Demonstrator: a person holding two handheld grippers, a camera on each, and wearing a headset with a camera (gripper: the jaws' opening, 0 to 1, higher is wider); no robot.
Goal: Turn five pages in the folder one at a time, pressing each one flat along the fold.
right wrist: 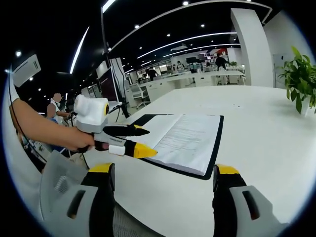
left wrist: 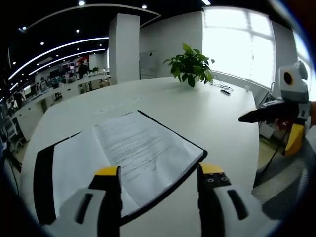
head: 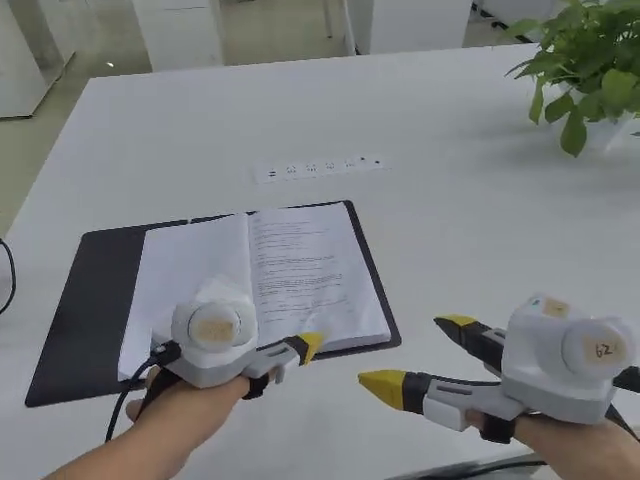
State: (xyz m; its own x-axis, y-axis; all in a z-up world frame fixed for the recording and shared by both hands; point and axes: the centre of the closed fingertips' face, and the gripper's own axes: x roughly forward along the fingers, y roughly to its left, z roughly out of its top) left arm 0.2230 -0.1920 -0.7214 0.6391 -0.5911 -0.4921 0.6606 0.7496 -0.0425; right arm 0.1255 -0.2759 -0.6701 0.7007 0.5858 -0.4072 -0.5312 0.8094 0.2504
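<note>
A black folder (head: 100,300) lies open on the white table, its left page blank and its right page (head: 310,275) printed with text. My left gripper (head: 305,347) hovers open at the folder's near edge, close to the fold, with nothing between its jaws. In the left gripper view the folder (left wrist: 133,148) spreads out just beyond the left gripper (left wrist: 159,170). My right gripper (head: 420,353) is open over bare table, right of the folder and apart from it. In the right gripper view, the right gripper (right wrist: 164,169) faces the folder (right wrist: 185,138) and the left gripper (right wrist: 140,140).
A white power strip (head: 318,168) is set into the table (head: 470,200) beyond the folder. A potted plant (head: 590,60) stands at the far right corner. The table's near edge runs just below my hands. Office desks and people fill the background.
</note>
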